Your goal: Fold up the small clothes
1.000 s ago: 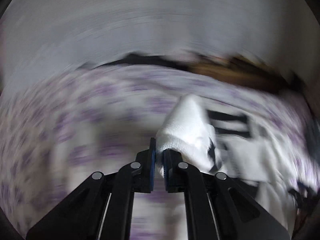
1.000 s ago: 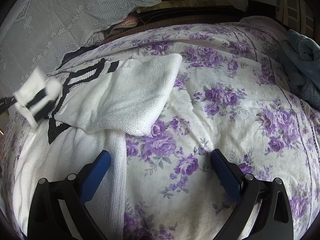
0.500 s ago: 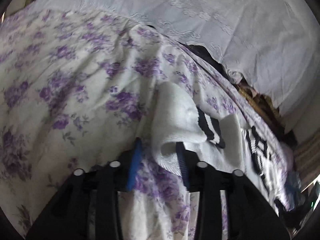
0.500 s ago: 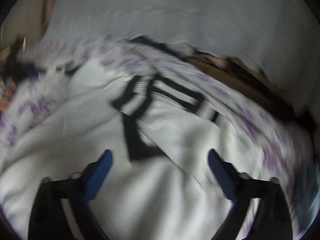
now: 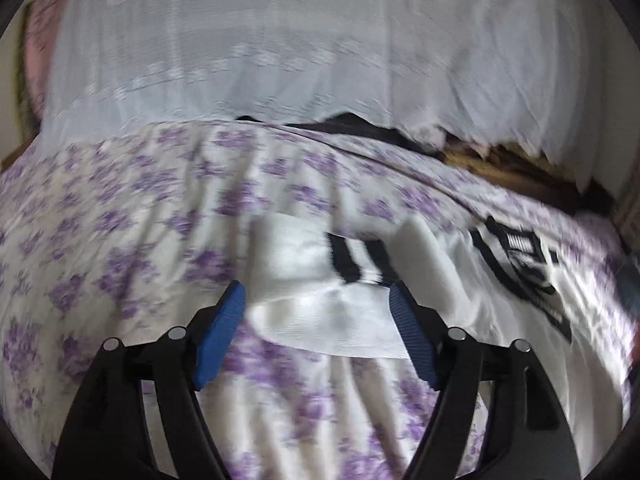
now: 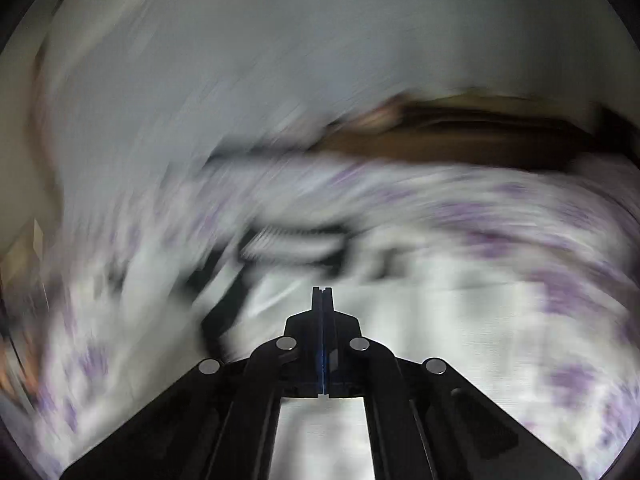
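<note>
sweater sleeve [image 5: 320, 316] between parted fingers [image 5: 218, 340]

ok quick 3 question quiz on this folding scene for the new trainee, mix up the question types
1. True or false: the left gripper is clamped shut on the white sleeve.
2. Multiple choice: the stripes on the sleeve's cuff are A) purple B) black C) blue.
3. Short answer: what pattern is on the bedspread under the white sweater?

Key
1. False. Its jaws are opening, and the blue pads stand clear on either side of the sleeve, which lies on the bedspread.
2. B.
3. Purple flowers on white.

The right gripper is shut; that view is too blurred to show any cloth pinched between its fingers.
</note>
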`<state>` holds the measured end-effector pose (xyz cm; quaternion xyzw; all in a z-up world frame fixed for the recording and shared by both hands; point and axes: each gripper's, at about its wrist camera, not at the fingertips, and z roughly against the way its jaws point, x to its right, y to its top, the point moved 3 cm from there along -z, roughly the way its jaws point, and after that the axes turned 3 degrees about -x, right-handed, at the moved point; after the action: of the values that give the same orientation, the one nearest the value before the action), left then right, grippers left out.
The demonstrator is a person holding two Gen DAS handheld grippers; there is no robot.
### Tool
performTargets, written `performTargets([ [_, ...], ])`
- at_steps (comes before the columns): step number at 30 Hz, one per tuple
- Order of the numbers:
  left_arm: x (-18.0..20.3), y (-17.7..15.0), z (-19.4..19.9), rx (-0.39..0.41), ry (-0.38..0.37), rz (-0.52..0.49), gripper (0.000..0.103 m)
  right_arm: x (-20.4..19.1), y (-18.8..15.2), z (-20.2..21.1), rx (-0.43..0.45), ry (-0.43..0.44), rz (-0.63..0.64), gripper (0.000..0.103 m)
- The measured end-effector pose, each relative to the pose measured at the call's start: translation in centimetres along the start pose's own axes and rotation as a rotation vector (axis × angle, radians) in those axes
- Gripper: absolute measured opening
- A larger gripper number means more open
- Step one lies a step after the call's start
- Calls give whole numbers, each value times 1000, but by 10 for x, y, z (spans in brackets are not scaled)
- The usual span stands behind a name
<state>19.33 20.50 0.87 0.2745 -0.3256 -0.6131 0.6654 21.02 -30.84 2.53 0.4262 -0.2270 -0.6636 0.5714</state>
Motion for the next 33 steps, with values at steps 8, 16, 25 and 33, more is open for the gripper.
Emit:
performTargets([
  [8, 72, 0, -59, -84, 194, -308, 84, -32, -30, 8, -60, 49, 211, 62],
  [16, 42, 4, -76, -127, 182, -181, 23, -154, -78, -84, -277, 42, 540, 64],
  [25, -40, 29, -30, -10, -53, 235, 4, -165, -93, -93, -270, 46, 569, 57],
  [33, -38, 13, -31, -36, 18, 163, 9, -126, -63, -83, -190, 64, 359, 9],
])
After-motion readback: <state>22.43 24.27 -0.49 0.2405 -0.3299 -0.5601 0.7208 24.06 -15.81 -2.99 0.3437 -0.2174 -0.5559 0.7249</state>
